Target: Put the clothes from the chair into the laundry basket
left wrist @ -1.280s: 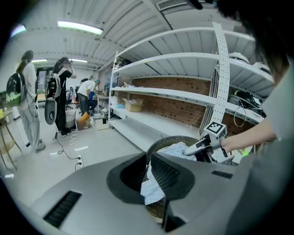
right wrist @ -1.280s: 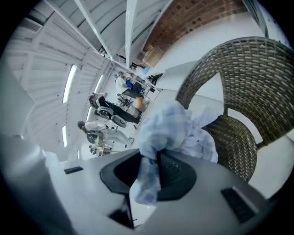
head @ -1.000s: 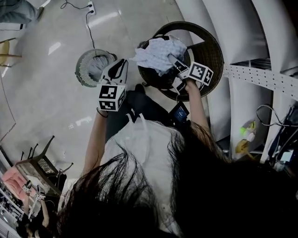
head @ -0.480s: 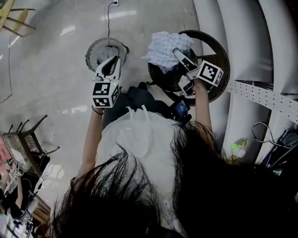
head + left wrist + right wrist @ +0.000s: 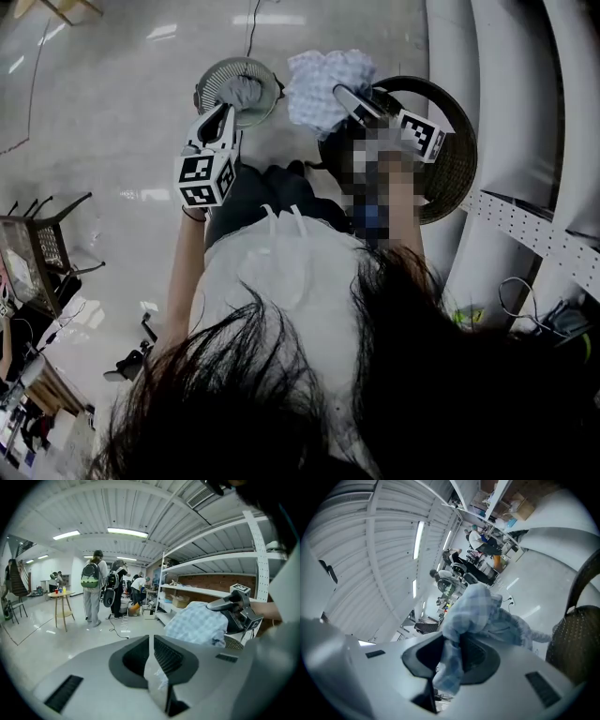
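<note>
Between clenched jaws of right gripper [image 5: 451, 641], checked shirt [image 5: 480, 611] gripped, left gripper [image 5: 151, 638] jaws closed

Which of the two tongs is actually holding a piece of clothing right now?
The right tongs: their jaws pinch the pale blue checked garment, which bunches up in front of them. The left tongs carry no clothing.

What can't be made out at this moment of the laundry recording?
Head view: the chair seat is covered by the checked garment, the right gripper and a mosaic patch; leftover clothes can't be told.
Head view: the basket holds a grey heap, too small to name.
Right gripper view: the garment is bunched in the jaws, its type unclear; the chair is cut off by the right edge.
</note>
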Available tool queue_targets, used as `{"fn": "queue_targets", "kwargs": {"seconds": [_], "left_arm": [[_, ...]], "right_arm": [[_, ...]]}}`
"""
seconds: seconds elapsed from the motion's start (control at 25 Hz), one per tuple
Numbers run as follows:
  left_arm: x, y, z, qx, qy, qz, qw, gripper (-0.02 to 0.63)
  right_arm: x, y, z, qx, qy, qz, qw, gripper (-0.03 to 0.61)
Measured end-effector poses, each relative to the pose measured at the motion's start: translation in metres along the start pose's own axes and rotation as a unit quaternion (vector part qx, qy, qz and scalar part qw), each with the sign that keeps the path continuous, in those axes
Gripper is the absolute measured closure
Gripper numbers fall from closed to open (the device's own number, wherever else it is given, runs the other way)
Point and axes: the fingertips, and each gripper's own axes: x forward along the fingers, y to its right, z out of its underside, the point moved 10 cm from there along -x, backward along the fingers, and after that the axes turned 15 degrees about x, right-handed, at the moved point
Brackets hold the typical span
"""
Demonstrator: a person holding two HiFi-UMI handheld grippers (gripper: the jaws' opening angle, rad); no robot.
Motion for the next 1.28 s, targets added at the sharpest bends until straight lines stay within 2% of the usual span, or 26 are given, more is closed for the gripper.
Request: {"fn": "queue_targets", "kwargs": {"seconds": [0.44, 0.64, 0.8, 1.04, 1.16, 1.28], "left_arm": [[-0.024, -0.054, 0.023, -0.034, -0.007, -0.047, 0.9983, 0.572], [-0.033, -0.117, 0.045, -0.046, -0.019, -0.041, 0.9979, 0.571], [-0.028, -0.136, 0.047, -0.041, -0.024, -0.035, 0.9982, 0.572], [-0.004, -0.158, 0.053, -0.044, -0.031, -0.023, 0.9983, 0.571], [0.009, -0.161, 0.053, -0.039, -0.033, -0.016, 0.9985, 0.571], [0.018, -0.184, 0.064, -0.038, -0.038, 0.001, 0.9985, 0.571]], "right_arm": [[0.095, -0.037, 0.024, -0.012, -0.076, -0.029, 0.997, 0.48], [0.172, -0.058, 0.056, -0.008, -0.107, -0.02, 0.994, 0.48], [0.197, -0.062, 0.069, 0.017, -0.118, -0.033, 0.992, 0.48], [0.222, -0.051, 0.078, 0.004, -0.142, 0.0, 0.99, 0.48], [0.229, -0.038, 0.083, 0.008, -0.15, 0.012, 0.989, 0.48], [0.256, -0.024, 0.097, 0.018, -0.153, 0.034, 0.987, 0.48]]}}
